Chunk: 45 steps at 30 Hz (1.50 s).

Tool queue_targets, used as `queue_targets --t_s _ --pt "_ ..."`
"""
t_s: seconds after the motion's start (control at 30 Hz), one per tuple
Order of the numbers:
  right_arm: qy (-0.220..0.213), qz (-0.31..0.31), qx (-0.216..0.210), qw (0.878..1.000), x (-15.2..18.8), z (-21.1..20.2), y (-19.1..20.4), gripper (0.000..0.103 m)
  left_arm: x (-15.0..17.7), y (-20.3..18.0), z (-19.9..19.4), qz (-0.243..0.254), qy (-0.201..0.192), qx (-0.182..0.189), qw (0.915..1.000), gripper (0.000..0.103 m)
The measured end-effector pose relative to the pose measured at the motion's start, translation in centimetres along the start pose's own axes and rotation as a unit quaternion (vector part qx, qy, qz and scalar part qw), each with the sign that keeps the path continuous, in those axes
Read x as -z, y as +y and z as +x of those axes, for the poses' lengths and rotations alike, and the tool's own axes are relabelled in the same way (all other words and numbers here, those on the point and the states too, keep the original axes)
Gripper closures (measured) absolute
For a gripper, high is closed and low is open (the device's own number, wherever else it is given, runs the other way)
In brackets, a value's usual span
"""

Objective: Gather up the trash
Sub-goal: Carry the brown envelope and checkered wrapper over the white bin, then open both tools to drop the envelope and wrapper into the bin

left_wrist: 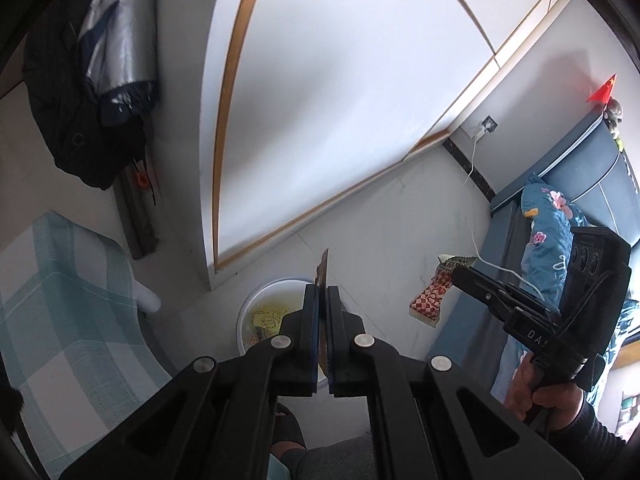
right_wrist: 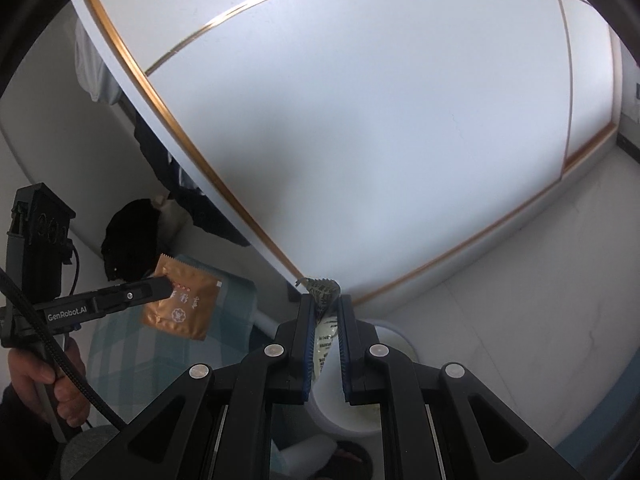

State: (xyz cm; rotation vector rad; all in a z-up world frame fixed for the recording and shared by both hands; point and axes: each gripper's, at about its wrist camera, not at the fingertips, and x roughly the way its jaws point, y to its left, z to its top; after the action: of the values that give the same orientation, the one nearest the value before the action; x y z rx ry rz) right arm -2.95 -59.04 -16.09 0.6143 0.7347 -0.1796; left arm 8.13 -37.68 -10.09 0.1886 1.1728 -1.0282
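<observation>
Left gripper: your left gripper point(left_wrist: 323, 300) was clamped shut on a flat square orange-brown foil sachet point(right_wrist: 182, 298), which stood edge-on between the pads in the left wrist view and poked out past the fingertips.
Right gripper: your right gripper point(right_wrist: 325, 306) was closed on a crumpled plastic wrapper with a red-and-white checked end point(left_wrist: 430, 300); its serrated pale top stuck out above the fingertips.
Bin: the round white plastic bin with a yellowish liner point(left_wrist: 264, 312) sat on the pale floor just below and ahead of both grippers, with some yellow scraps already inside.
Step in hand: you seemed to be bringing both pieces down to the bin to drop them.
How to do it well: you needed each gripper's tips over the bin's mouth before letting go, since light foil and film can drift sideways; releasing low and one at a time looked safest.
Sachet axis: it was square, so had no real long axis; its flat faces lay against the pads.
Wrapper axis: its long axis ran along your gripper's fingers, the checked end hanging downward.
</observation>
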Motion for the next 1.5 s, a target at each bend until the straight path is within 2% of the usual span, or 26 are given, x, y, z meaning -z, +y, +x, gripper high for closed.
queue_targets --t_s 0.27,0.5,0.87,1.03,1.23,1.5 --pt "0.056 0.041 0.011 0.998 3.2 5.7 -3.9 0.093 1.1 1.4 7.9 -0.007 0.095 0.007 0.9954 0.103" --pt "0.111 0.092 0.012 0.99 6.7 11.1 -5.7 0.093 1.7 2.2 11.7 -0.031 0.157 0.008 0.987 0.103" --pt "0.165 0.118 0.014 0.979 10.2 15.8 -6.3 0.093 1.9 1.8 14.9 -0.033 0.208 -0.014 0.9775 0.103" --pt "0.191 0.118 0.008 0.974 11.1 15.9 -6.8 0.093 2.3 2.0 15.4 -0.044 0.221 -0.017 0.9742 0.103" --pt "0.202 0.119 0.015 0.972 11.7 16.5 -6.9 0.092 2.6 2.2 16.2 -0.05 0.238 -0.01 0.9699 0.103" --pt "0.215 0.115 0.015 0.97 12.1 17.2 -6.5 0.09 2.7 2.5 17.4 -0.051 0.258 -0.02 0.9645 0.103"
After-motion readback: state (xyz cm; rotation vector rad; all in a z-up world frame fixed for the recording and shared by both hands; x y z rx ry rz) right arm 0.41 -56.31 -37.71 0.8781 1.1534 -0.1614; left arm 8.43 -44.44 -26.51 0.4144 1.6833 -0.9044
